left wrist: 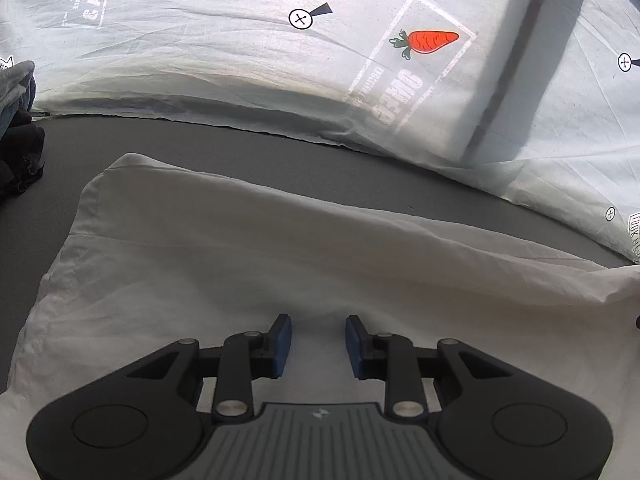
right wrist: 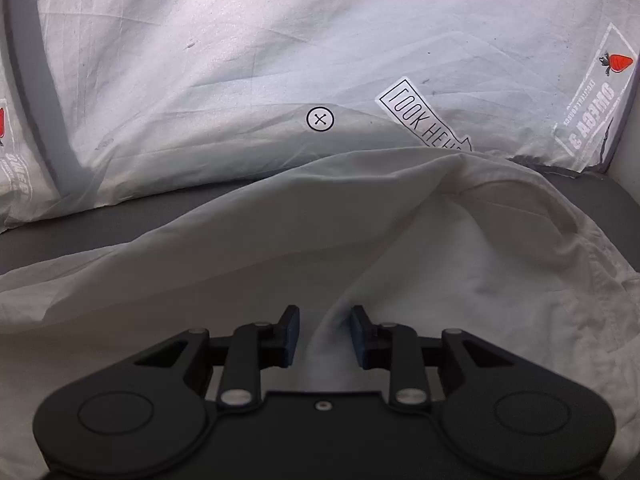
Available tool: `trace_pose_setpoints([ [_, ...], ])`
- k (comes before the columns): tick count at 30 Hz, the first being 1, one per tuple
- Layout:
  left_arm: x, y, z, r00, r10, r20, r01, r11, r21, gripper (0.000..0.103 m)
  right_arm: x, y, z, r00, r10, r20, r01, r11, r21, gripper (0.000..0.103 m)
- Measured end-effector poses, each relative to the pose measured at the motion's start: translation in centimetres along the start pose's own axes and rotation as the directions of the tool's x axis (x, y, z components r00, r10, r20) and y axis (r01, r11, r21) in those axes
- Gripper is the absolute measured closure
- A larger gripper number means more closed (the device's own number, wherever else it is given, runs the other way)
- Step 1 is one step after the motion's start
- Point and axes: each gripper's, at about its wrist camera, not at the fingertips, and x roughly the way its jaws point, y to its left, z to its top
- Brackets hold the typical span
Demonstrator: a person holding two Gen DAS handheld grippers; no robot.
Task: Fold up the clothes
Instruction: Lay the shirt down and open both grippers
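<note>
A white garment (left wrist: 248,248) lies spread on a dark grey bed surface (left wrist: 240,148). It fills the lower half of the left wrist view. My left gripper (left wrist: 318,342) is open just above the cloth, with nothing between its blue pads. In the right wrist view the same white garment (right wrist: 460,248) is rumpled, with a raised fold and a seamed edge at the right. My right gripper (right wrist: 325,332) is open, its jaws on either side of a ridge of the cloth.
White printed pillows (left wrist: 240,60) with a carrot picture (left wrist: 430,42) line the far edge of the bed; one also fills the top of the right wrist view (right wrist: 240,80). A pile of dark and grey clothes (left wrist: 18,128) sits at the far left.
</note>
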Motion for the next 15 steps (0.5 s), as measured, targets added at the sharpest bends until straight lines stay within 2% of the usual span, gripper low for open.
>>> trace_pose_setpoints([
  [3, 2.2, -0.4, 2.1, 0.999, -0.029, 0.029, 0.029, 0.999, 0.018, 0.072, 1.6, 1.2, 1.7, 0.997, 0.07, -0.021, -0.072, 0.994, -0.078, 0.074],
  [5, 4.0, 0.1, 3.7, 0.999, -0.024, 0.039, 0.025, 1.0, -0.001, 0.07, 2.7, 2.1, 2.6, 0.993, 0.11, -0.035, -0.114, 0.986, -0.12, 0.066],
  [9, 7.4, 2.3, 6.4, 0.998, 0.04, 0.042, -0.034, 0.989, -0.144, 0.07, 3.7, 3.6, 3.0, 0.995, 0.101, -0.025, -0.104, 0.983, -0.149, 0.052],
  [12, 7.3, 3.0, 7.6, 0.999, 0.046, 0.021, -0.04, 0.975, -0.218, 0.07, 3.1, 3.9, 2.7, 0.996, 0.092, -0.019, -0.093, 0.987, -0.134, 0.039],
  [15, 5.1, 2.3, 6.7, 0.997, 0.072, 0.031, -0.065, 0.978, -0.199, 0.06, 1.3, 3.6, 1.9, 0.997, 0.079, 0.001, -0.078, 0.992, -0.097, 0.029],
])
